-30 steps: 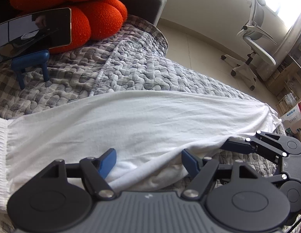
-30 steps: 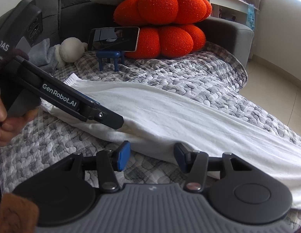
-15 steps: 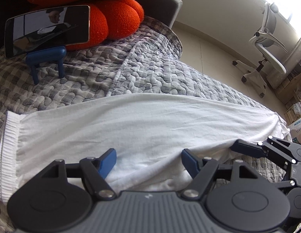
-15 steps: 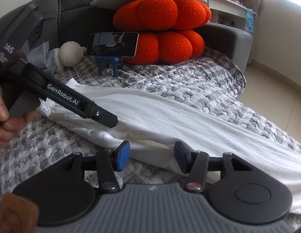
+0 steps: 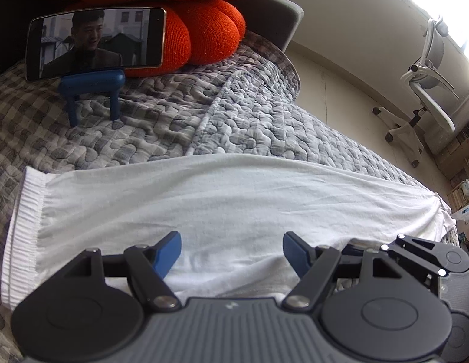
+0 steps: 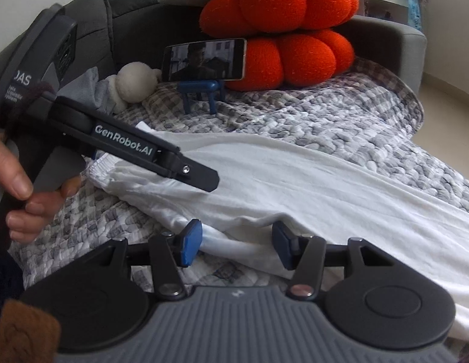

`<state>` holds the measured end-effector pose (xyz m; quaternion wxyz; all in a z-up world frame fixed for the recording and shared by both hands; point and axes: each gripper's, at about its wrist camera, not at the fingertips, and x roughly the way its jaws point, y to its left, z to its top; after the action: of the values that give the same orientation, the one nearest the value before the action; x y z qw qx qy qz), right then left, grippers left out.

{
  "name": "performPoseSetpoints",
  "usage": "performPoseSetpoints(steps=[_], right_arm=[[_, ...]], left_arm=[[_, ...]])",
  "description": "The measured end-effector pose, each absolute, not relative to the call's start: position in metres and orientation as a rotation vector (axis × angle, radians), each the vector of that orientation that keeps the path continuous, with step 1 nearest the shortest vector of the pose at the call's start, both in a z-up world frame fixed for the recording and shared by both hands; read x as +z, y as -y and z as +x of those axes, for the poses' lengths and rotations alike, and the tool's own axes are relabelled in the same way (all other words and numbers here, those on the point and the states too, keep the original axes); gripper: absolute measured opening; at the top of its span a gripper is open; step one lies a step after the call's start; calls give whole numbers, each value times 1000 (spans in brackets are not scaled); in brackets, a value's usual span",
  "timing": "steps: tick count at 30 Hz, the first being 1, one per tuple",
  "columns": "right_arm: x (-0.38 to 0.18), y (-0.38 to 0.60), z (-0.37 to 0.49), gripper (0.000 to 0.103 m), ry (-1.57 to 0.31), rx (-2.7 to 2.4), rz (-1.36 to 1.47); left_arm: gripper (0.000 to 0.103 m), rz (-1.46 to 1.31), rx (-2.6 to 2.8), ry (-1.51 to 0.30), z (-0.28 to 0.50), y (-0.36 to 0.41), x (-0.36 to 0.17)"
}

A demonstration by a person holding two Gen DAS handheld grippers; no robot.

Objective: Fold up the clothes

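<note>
One white garment (image 5: 228, 205) lies stretched flat across the grey quilted blanket (image 5: 249, 121) on the sofa, its ribbed hem (image 5: 22, 220) at the left end in your left wrist view. You hold two tools. Your left tool (image 5: 231, 254) hangs over the near edge of the garment with its blue pads wide apart and nothing between them. Your right tool (image 6: 236, 243) sits at the same near edge further along, pads also spread wide, with a bunched fold of the white cloth lying between them but not pinched (the pads do not appear to touch it).

In the right wrist view, your left hand (image 6: 25, 196) grips the handle of the left tool, and its arm reads "GenRobot.AI" in pale letters; the body behind shows "DAS" and small print too blurred to read.

Behind the garment stands one phone (image 5: 95, 42) on a blue stand (image 5: 92, 87), its screen playing a video. Two orange pumpkin-shaped cushions (image 6: 280, 27) are stacked behind it, one small cream plush toy (image 6: 134, 81) sits beside the phone, and one white office chair (image 5: 428, 90) stands on the floor.
</note>
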<state>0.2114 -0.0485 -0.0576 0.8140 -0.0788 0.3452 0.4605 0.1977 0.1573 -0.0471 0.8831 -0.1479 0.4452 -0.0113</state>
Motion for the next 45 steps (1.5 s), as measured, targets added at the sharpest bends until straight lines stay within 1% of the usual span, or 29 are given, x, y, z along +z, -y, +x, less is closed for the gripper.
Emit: performPoseSetpoints(steps=[3, 11, 13, 15, 17, 18, 19, 21, 27, 28, 32, 35, 36, 39, 45], right_arm=[[-57, 44, 209, 63, -746, 1028, -144], [-58, 33, 205, 63, -776, 1133, -87], [-60, 33, 206, 58, -789, 1128, -78], [-63, 36, 211, 56, -812, 1118, -30], [-65, 39, 215, 56, -837, 1114, 32], [-65, 39, 215, 52, -848, 1116, 58], [-64, 40, 216, 43, -863, 1127, 89], [-61, 43, 217, 34, -896, 1147, 149], [-45, 71, 215, 33, -905, 1209, 328], [-48, 71, 216, 35, -917, 1195, 323], [-60, 67, 220, 35, -965, 1138, 301], [-58, 63, 213, 35, -964, 1130, 259], [-57, 61, 211, 33, -963, 1127, 245], [-55, 57, 204, 10, -961, 1118, 203], [-55, 55, 190, 8, -981, 1103, 103]], left_arm=[[75, -314, -16, -922, 197, -160, -47], [75, -339, 8, -912, 199, -170, -47], [75, -340, 7, -912, 199, -171, -46], [75, -338, 5, -911, 199, -170, -46], [75, -335, 4, -911, 199, -170, -46], [75, -335, 4, -911, 199, -170, -46], [75, -336, 5, -910, 199, -170, -46], [75, -337, 8, -909, 199, -171, -46], [75, -345, 2, -909, 197, -174, -46], [75, -345, 1, -909, 198, -174, -46], [75, -343, -1, -912, 199, -173, -47], [75, -338, 0, -917, 199, -173, -48], [75, -338, 1, -918, 199, -173, -48], [75, -341, 3, -916, 199, -175, -48], [75, -341, 6, -918, 199, -176, -49]])
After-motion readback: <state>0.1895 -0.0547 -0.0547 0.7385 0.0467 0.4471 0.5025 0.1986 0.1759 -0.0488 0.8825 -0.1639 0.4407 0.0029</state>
